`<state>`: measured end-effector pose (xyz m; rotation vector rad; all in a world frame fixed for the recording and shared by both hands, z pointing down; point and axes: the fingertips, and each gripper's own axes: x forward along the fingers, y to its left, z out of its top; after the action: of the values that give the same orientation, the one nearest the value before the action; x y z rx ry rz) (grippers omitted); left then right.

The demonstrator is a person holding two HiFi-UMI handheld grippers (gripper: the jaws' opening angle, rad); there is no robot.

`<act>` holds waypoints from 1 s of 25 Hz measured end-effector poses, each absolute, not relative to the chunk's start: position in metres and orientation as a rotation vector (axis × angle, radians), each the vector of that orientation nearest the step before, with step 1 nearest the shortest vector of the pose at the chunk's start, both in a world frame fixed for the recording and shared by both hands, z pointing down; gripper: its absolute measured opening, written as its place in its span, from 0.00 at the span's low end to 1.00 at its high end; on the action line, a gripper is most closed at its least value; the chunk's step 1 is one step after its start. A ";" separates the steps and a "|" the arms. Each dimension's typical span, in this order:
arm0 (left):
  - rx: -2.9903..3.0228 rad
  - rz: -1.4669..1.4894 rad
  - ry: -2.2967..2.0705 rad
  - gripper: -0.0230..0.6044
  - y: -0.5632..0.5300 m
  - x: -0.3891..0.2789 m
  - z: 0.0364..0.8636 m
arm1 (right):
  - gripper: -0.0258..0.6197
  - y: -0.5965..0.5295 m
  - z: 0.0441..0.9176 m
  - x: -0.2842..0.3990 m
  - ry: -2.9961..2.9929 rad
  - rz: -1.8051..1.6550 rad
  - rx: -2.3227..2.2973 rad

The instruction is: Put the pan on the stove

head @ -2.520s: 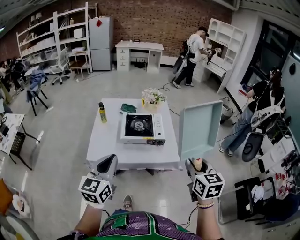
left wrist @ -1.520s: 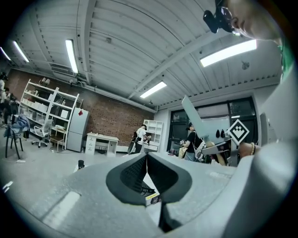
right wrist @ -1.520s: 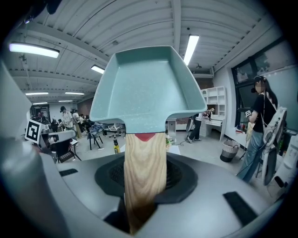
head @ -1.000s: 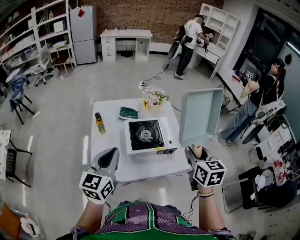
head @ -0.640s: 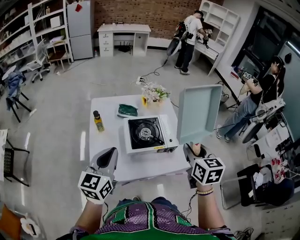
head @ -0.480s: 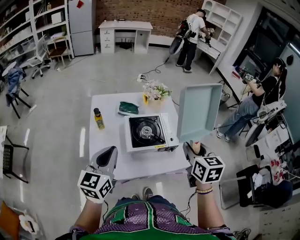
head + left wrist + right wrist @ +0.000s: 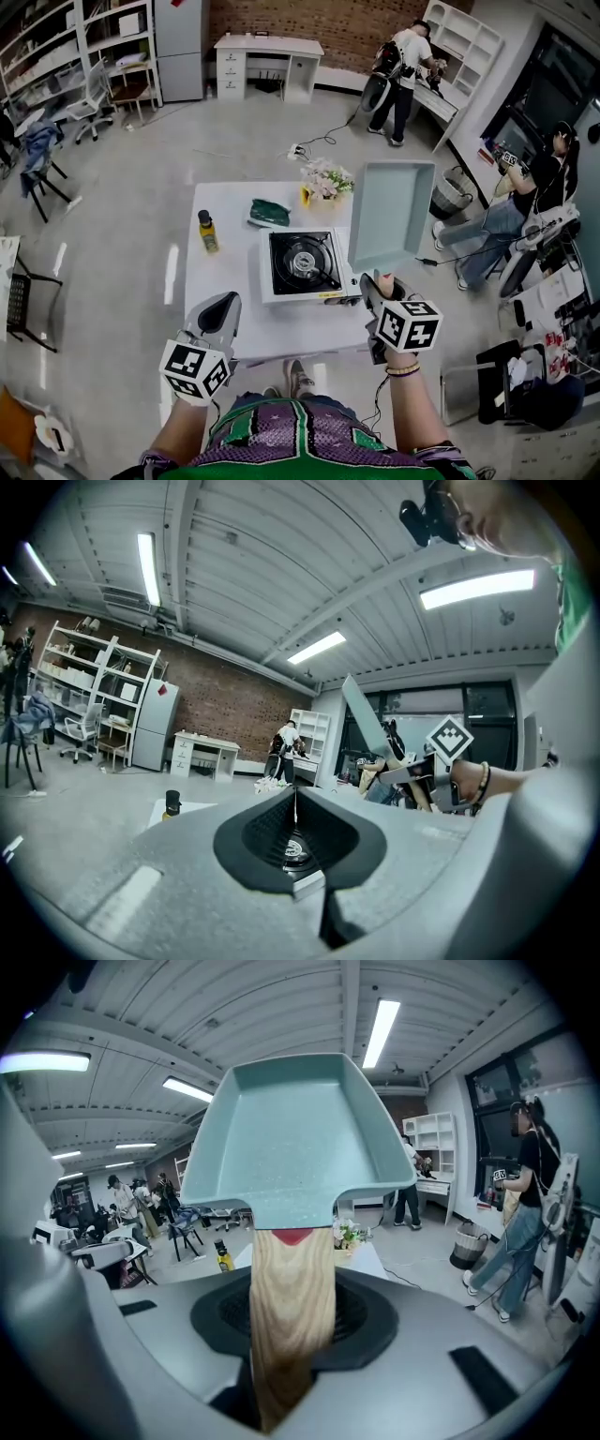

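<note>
A pale teal rectangular pan [image 7: 390, 214] with a wooden handle [image 7: 291, 1302] is held upright in the air, its inside facing me. My right gripper [image 7: 376, 283] is shut on that handle, just off the table's front right corner. The pan's left edge stands by the right side of the portable gas stove [image 7: 305, 263], which sits on the white table [image 7: 225, 295] with its burner bare. My left gripper [image 7: 218, 313] hovers at the table's front left edge, jaws shut and empty. In the left gripper view the stove [image 7: 294, 849] shows just past the shut jaws.
On the table behind the stove are a yellow bottle [image 7: 207, 231], a green cloth [image 7: 269, 213] and a bunch of flowers [image 7: 324, 178]. People work at desks at the right [image 7: 539, 202] and back [image 7: 403, 66]. Chairs and shelves line the left wall.
The pan and my right gripper have drifted a little left, closer to the stove's right side. The table sits slightly nearer in view. The left gripper has hardly moved.
</note>
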<state>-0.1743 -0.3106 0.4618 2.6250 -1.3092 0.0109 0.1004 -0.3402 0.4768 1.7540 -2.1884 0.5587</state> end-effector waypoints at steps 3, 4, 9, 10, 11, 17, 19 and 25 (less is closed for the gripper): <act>2.631 0.001 -1.307 0.07 -0.313 -0.172 0.459 | 0.23 -0.349 0.485 0.095 -2.186 0.590 1.748; 2.634 -0.001 -1.304 0.07 -0.314 -0.171 0.459 | 0.23 -0.351 0.489 0.092 -2.188 0.603 1.742; 2.636 -0.009 -1.293 0.07 -0.317 -0.164 0.463 | 0.23 -0.361 0.511 0.083 -2.172 0.644 1.702; 2.635 -0.011 -1.290 0.07 -0.317 -0.162 0.463 | 0.23 -0.362 0.515 0.083 -2.168 0.655 1.697; 2.636 -0.012 -1.287 0.07 -0.316 -0.160 0.464 | 0.23 -0.363 0.519 0.082 -2.165 0.670 1.694; 2.637 -0.006 -1.276 0.07 -0.315 -0.154 0.466 | 0.23 -0.371 0.546 0.076 -2.136 0.758 1.680; 2.634 0.000 -1.276 0.07 -0.315 -0.154 0.469 | 0.23 -0.372 0.558 0.073 -2.126 0.794 1.663; 2.625 0.015 -1.276 0.07 -0.311 -0.153 0.472 | 0.23 -0.373 0.592 0.067 -2.089 0.891 1.613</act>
<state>-0.1527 -0.3108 0.4723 2.6250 -1.2761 0.0151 0.0665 -0.3728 0.5917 1.6133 -2.0892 0.8911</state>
